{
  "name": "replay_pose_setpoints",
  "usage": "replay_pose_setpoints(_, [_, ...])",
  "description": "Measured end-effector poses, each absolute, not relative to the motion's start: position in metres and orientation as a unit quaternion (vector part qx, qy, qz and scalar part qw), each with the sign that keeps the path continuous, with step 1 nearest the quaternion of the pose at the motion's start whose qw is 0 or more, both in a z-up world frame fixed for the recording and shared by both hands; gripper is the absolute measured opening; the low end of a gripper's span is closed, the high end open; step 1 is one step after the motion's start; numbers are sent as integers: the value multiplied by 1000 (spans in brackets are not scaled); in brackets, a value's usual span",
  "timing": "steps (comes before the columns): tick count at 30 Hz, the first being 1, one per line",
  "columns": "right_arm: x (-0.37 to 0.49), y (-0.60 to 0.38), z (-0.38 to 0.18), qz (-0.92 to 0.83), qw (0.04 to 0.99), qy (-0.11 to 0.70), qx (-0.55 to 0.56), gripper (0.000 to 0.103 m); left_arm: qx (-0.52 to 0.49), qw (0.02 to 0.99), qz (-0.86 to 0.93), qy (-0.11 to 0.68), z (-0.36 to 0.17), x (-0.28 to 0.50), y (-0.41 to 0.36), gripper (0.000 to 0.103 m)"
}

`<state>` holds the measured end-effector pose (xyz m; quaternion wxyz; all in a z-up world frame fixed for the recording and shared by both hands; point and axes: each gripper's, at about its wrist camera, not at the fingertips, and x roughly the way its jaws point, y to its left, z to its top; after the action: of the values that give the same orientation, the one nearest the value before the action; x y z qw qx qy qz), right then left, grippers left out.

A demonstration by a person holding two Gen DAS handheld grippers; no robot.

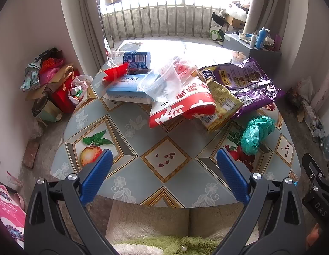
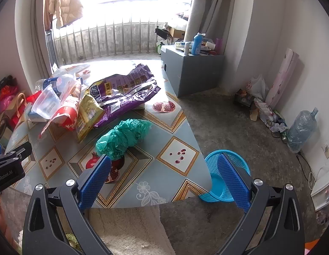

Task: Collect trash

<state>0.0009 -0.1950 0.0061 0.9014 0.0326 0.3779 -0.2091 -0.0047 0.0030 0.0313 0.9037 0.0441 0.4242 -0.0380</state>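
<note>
Both fisheye cameras look forward and steeply down along their own wide-spread blue-padded jaws, from above the near edge of the fruit-patterned oilcloth counter. The left view faces the counter's middle; the right view sits further right, taking in the blue mesh plastic basket on the floor. Both share the crumpled green plastic bag and the railed window.

Left claw, right claw: both agape (nothing gripped), tilted downward.
</note>
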Motion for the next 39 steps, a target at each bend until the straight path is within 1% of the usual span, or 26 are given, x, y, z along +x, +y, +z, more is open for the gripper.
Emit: replay_pose_setpoints(39, [-1,-200,5,-217,898,381,35,98,43,900,-36,432,27,-1,3,94])
